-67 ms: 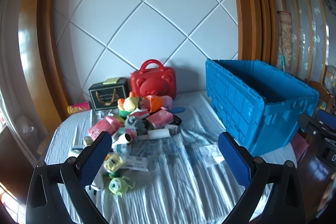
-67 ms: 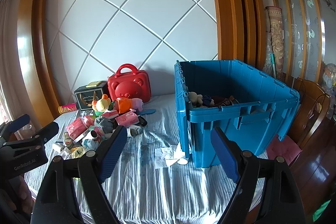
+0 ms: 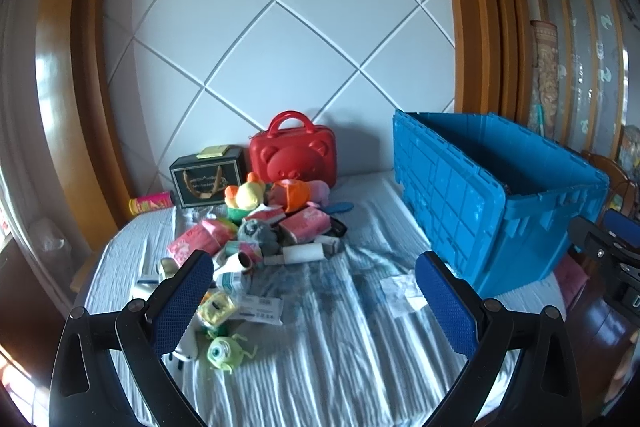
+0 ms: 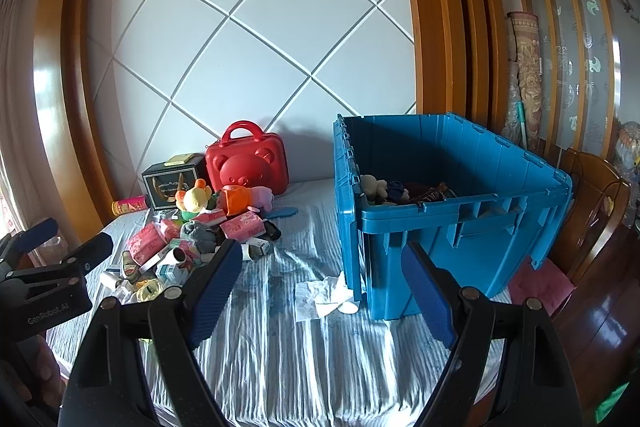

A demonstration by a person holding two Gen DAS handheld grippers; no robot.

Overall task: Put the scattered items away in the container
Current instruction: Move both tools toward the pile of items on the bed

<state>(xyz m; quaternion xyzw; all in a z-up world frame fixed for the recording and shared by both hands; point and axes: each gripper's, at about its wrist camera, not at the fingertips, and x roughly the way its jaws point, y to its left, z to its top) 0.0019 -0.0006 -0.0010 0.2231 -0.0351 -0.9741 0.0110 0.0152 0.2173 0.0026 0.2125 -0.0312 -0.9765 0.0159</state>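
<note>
Blue ribbed plastic forms the container point(image 4: 460, 211), a deep crate standing on the right of the striped, rumpled bed sheet point(image 4: 288, 347); the left wrist view shows only its outer wall and rim point(image 3: 500, 187), its inside hidden, while the right wrist view looks over the rim onto a plush toy and several dark objects too shadowed to identify. The scattered items point(image 3: 256, 235) lie heaped on the sheet well left of the crate: pink soft packets, a grey plush, a white cardboard-cored roll, small boxes, many overlapping so their outlines are hard to separate. A green one-eyed plush point(image 3: 224, 349) shows plainly in the left wrist view but is hidden in the right wrist view. Behind the heap stand a glossy red bear-faced case point(image 3: 294, 157) and a black box point(image 3: 208, 179) against the white diamond-panelled headboard. Crumpled white paper point(image 4: 320, 293) lies just beside the crate's near corner. The left gripper point(image 3: 316, 301) hangs over the sheet with its blue textured pads wide apart and empty; part of the heap is covered by its left finger. The right gripper point(image 4: 322, 293) is likewise spread wide, holding nothing, its frame cut off at the bottom edge.
</note>
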